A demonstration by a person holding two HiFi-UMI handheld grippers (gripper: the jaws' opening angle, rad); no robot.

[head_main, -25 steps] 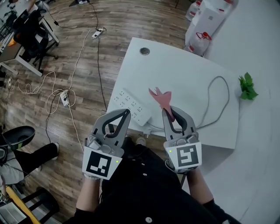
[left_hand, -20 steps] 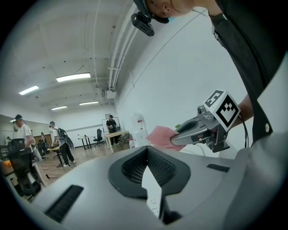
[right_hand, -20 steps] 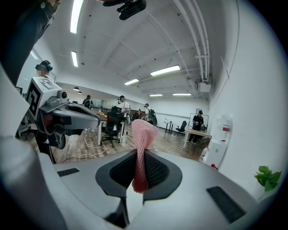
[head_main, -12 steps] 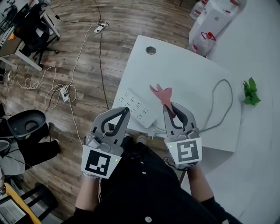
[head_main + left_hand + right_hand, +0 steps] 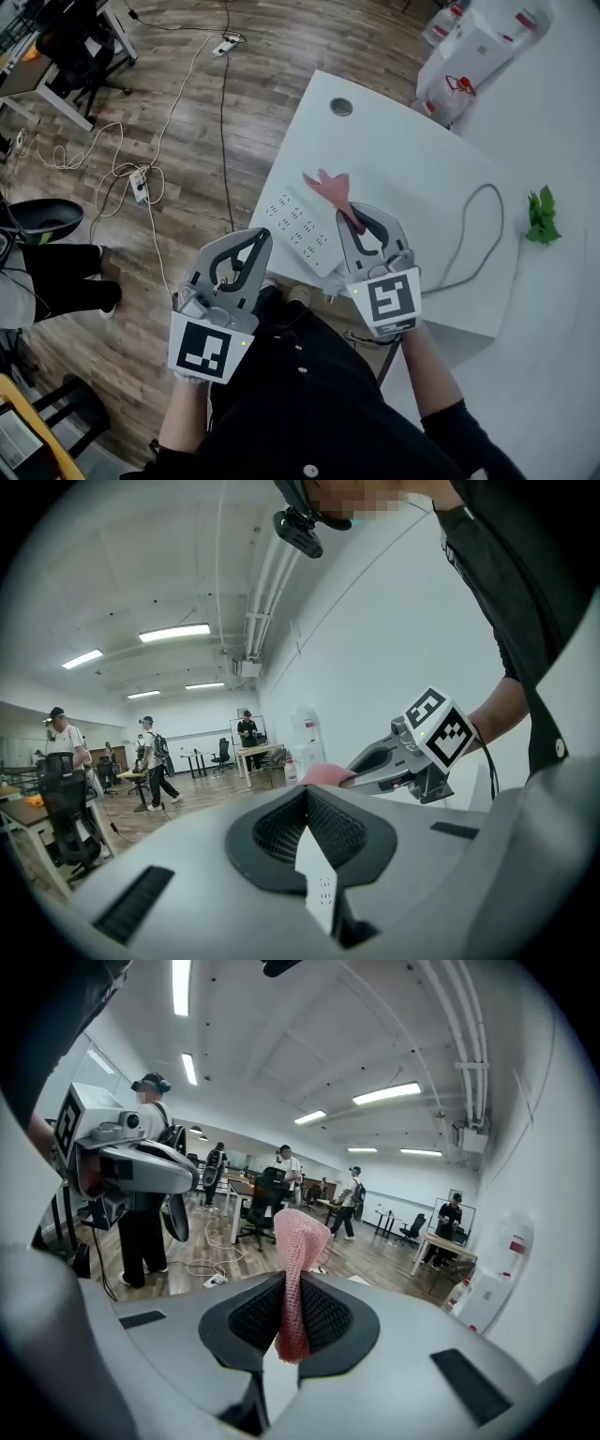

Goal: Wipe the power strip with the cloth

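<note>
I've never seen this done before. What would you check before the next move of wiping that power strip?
1. Cloth gripped: ok. The right gripper is shut on it, and its free end sticks out past the tips.
2. Power strip reachable: ok. It lies flat near the table edge, just ahead of both grippers.
3. Cloth touching the strip: cannot tell. From the head view it overlaps the strip's far side, but contact isn't visible.
4. Left gripper free to steady the strip: ok. It is shut and empty.
5. Cable out of the wiping path: ok. It loops off to the right.
</note>
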